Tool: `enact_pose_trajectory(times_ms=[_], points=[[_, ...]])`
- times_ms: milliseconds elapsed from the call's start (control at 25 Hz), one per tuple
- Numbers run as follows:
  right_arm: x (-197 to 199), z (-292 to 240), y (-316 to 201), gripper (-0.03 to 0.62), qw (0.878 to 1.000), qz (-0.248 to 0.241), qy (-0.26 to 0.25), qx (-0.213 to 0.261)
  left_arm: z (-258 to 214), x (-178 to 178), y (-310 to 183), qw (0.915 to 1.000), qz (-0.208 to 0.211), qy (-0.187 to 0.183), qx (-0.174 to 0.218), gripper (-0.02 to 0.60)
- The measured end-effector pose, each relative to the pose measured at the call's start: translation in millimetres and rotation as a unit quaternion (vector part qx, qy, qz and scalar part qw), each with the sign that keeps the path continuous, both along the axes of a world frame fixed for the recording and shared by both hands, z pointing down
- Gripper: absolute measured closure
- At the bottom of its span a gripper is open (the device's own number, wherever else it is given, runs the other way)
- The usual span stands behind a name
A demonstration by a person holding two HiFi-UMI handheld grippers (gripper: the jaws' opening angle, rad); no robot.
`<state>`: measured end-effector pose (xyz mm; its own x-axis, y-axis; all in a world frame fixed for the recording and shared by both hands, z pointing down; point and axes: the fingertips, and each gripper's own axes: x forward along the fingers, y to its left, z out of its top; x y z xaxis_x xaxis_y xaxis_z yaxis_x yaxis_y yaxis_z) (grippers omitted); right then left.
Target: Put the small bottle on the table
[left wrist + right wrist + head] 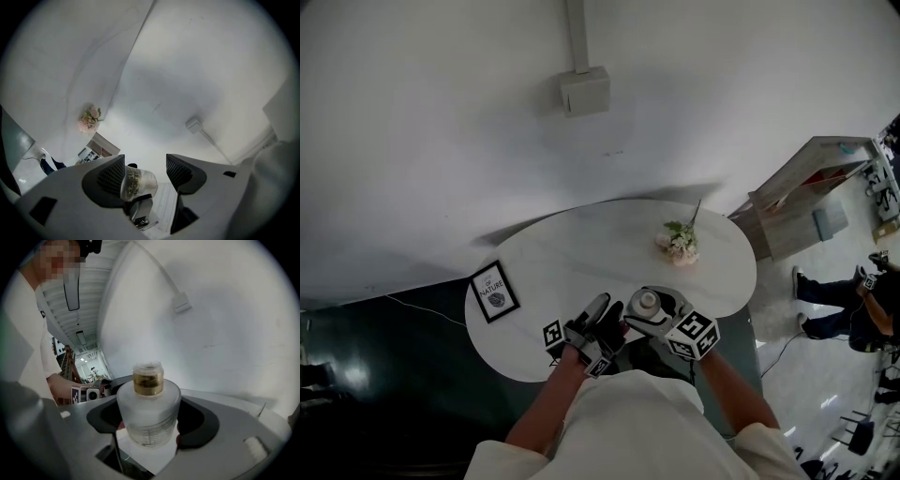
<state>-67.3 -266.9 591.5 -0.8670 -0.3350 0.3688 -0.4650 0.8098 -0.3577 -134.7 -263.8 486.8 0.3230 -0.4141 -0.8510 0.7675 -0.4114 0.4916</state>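
Jaws of the right tool (pixel 148 422) are closed on the small bottle (pixel 148 411), one on each side of its frosted body. The right tool's own view shows the bottle upright, with a golden neck and a pale cap, and faint printed lines low on the body. The head view does not show these details. There the small bottle (pixel 646 303) is only a white round top inside the right tool (pixel 649 309), over the near edge of the white oval surface (pixel 581 253). No view tells whether the bottle touches the surface.

The left tool (pixel 145 171) has its jaws wide apart and holds nothing. Its own view sees the small bottle (pixel 137 182) beyond them, closer to the jaw on that view's left. In the head view the left tool (pixel 602 323) is just beside the right one.

The head view alone shows a small framed picture (pixel 495 292) near the left rim of the surface. Pink flowers (pixel 679 241) lie toward the far right. A grey box (pixel 585 91) sits on the wall behind.
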Motion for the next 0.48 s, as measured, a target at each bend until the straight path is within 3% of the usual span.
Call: enact_pose_trajectory(times_ms=[480], points=[[55.5, 60.3, -42.6, 0.249, 0.999, 0.004, 0.015, -0.029, 29.9, 33.4, -26.2, 0.9981, -0.021, -0.043, -0.039, 0.331]])
